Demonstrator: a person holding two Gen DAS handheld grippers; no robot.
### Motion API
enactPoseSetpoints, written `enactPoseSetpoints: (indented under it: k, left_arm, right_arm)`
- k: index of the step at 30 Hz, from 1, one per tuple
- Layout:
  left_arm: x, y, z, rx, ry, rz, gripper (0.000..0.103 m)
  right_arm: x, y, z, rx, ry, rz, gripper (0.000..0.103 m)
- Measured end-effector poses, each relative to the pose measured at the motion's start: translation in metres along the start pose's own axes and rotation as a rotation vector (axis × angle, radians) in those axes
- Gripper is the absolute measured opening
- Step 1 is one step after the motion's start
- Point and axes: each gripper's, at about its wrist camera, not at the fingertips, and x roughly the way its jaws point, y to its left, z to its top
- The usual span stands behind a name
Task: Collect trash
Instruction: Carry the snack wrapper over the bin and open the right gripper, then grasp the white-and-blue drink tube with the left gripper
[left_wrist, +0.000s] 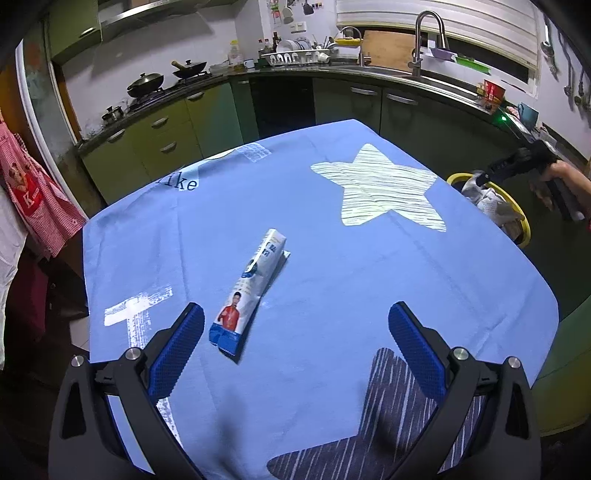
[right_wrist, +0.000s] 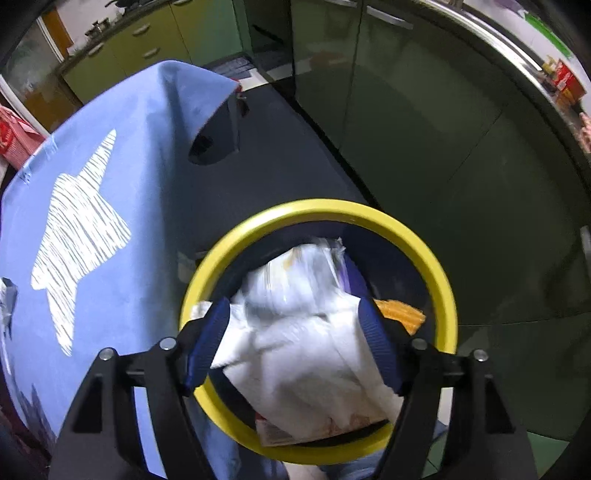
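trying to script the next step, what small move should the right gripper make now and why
Probably open the right gripper a little wider and lift clear: it sits over the yellow-rimmed bin with the crumpled white paper between its pads, seemingly already loosened. A flattened carton remains on the blue cloth.

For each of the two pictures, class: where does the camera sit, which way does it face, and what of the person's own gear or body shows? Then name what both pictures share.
Left wrist: on the left gripper, angled down across the table; open blue fingers, a milk carton ahead.
Right wrist: on the right gripper, looking steeply down into the yellow-rimmed bin; white wrapper between its fingers.
Shared: blue star cloth, bin, wrapper, green cabinets; the left view also shows the right gripper and hand.
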Motion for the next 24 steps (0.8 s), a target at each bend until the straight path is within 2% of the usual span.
enactPoseSetpoints:
  k: [7, 10, 12, 16, 21, 24]
  left_arm:
    - [0.003, 0.013, 0.003, 0.017, -0.009, 0.005, 0.098]
    - [0.008, 0.021, 0.006, 0.033, 0.001, -0.036, 0.098]
    - [0.012, 0.027, 0.009, 0.053, 0.009, -0.032, 0.098]
    - [0.029, 0.038, 0.018, 0.125, 0.039, -0.039, 0.098]
    - [0.069, 0.053, 0.027, 0.126, 0.120, -0.140, 0.098]
    - [0.091, 0.051, 0.025, 0.162, 0.168, -0.120, 0.094]
  right_arm:
    - [-0.060, -0.019, -0.043, 0.033, -0.128, -0.007, 0.068]
    - [-0.079, -0.020, -0.063, 0.032, -0.171, 0.000, 0.068]
    - [-0.089, -0.016, -0.075, 0.025, -0.191, 0.020, 0.068]
    - [-0.097, -0.003, -0.084, 0.001, -0.211, 0.046, 0.068]
    - [-0.096, 0.023, -0.086, -0.055, -0.204, 0.061, 0.068]
    - [-0.092, 0.036, -0.083, -0.078, -0.194, 0.064, 0.068]
